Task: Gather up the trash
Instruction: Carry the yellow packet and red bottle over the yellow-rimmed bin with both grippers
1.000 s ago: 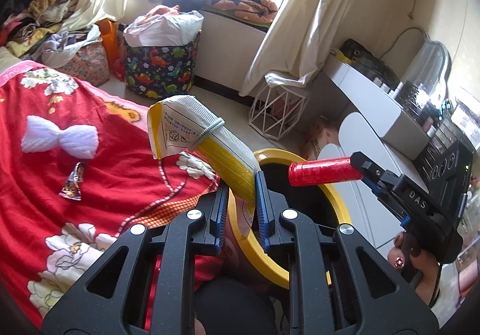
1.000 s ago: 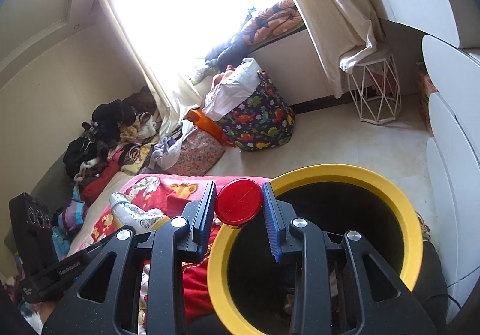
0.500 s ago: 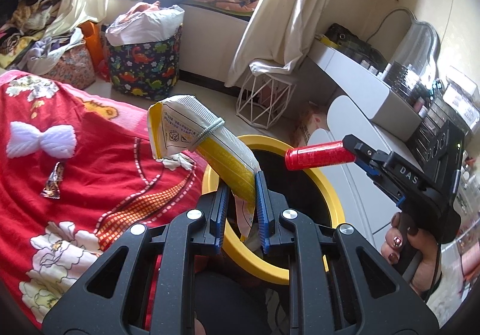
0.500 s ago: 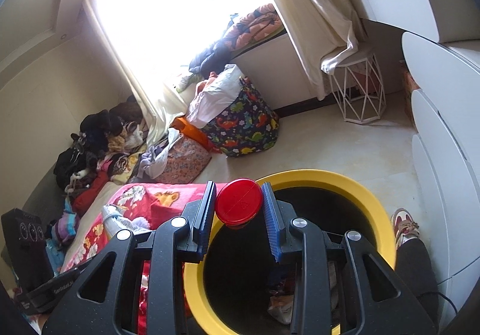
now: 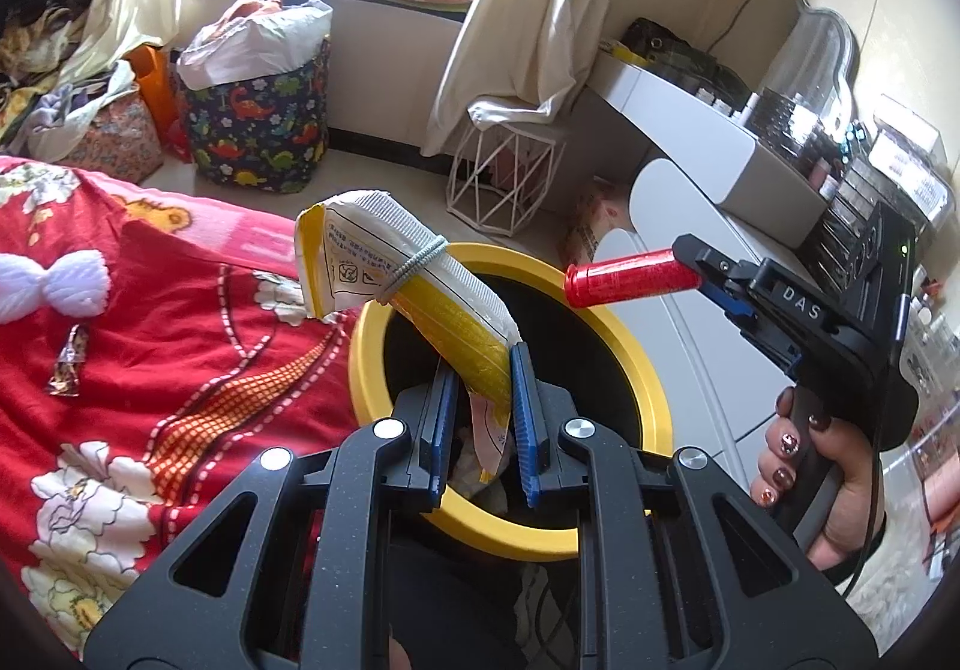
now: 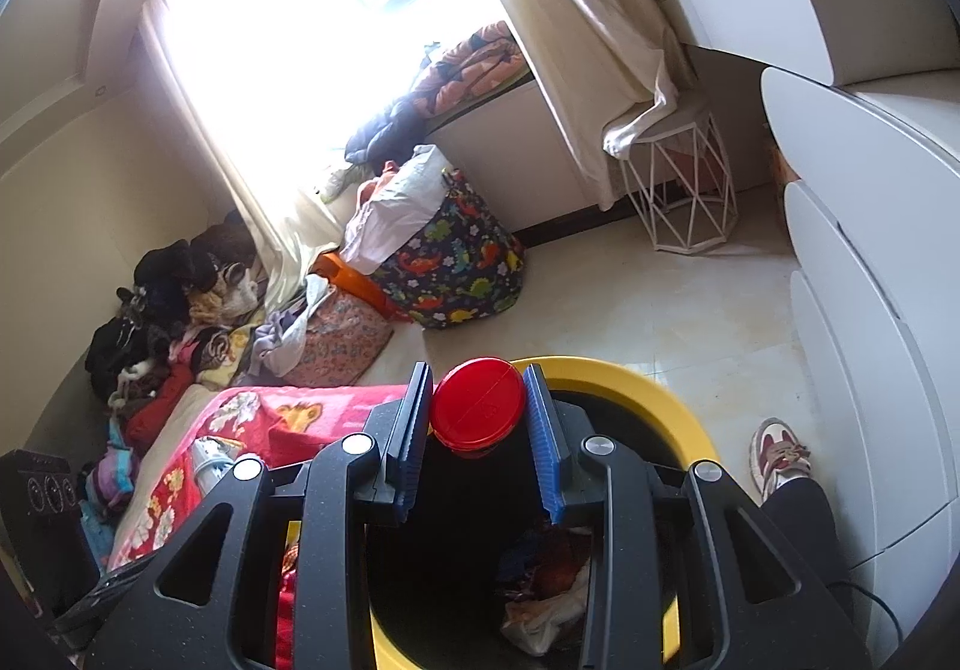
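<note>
Over the yellow-rimmed bin (image 5: 651,370), the left hand-held gripper (image 5: 480,400) clamps a yellow packet (image 5: 420,286); the right hand-held gripper (image 6: 477,430) grips a red tube (image 6: 479,407).

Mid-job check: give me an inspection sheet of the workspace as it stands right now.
Surface: red floral blanket on the bed.
Job's things: yellow-rimmed bin beside the bed, trash already inside; yellow-and-white packet and red tube both over its opening.
Clutter: candy wrapper and white bow on the blanket.
Grippers: left gripper shut on the packet; right gripper shut on the red tube.
Cables: black cord trailing below the hand.
Surroundings: dinosaur-print hamper, wire stool, white dresser.
</note>
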Tool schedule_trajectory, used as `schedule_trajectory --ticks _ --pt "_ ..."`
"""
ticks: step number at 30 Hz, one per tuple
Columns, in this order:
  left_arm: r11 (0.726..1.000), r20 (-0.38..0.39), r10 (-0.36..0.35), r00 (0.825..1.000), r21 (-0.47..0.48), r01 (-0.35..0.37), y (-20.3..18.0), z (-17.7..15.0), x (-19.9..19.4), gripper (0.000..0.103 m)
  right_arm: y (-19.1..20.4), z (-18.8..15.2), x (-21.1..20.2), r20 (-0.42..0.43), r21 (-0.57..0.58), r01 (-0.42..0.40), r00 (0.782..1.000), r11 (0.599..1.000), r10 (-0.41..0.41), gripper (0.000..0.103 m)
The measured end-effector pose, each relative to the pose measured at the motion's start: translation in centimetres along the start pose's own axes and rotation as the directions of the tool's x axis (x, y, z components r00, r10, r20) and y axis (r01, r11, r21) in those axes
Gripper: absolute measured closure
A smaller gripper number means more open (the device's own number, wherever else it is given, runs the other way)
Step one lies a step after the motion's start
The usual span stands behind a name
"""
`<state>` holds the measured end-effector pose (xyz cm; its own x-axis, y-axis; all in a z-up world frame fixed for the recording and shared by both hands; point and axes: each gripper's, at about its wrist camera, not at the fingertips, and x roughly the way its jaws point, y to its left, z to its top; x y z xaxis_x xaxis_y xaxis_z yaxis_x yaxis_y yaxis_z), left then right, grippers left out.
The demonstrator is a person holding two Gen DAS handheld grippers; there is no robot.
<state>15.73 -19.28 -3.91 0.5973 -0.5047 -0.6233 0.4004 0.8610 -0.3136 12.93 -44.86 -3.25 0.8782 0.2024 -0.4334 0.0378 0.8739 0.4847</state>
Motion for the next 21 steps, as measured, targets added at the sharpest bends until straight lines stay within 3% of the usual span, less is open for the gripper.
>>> schedule_trajectory --ticks 21 --pt "0.992 -0.143 -0.051 0.988 0.104 0.067 -4.1 -2.5 4.7 0.09 -3.1 -0.5 1.2 -0.069 0.062 0.068 0.996 0.996 -0.064 0.073"
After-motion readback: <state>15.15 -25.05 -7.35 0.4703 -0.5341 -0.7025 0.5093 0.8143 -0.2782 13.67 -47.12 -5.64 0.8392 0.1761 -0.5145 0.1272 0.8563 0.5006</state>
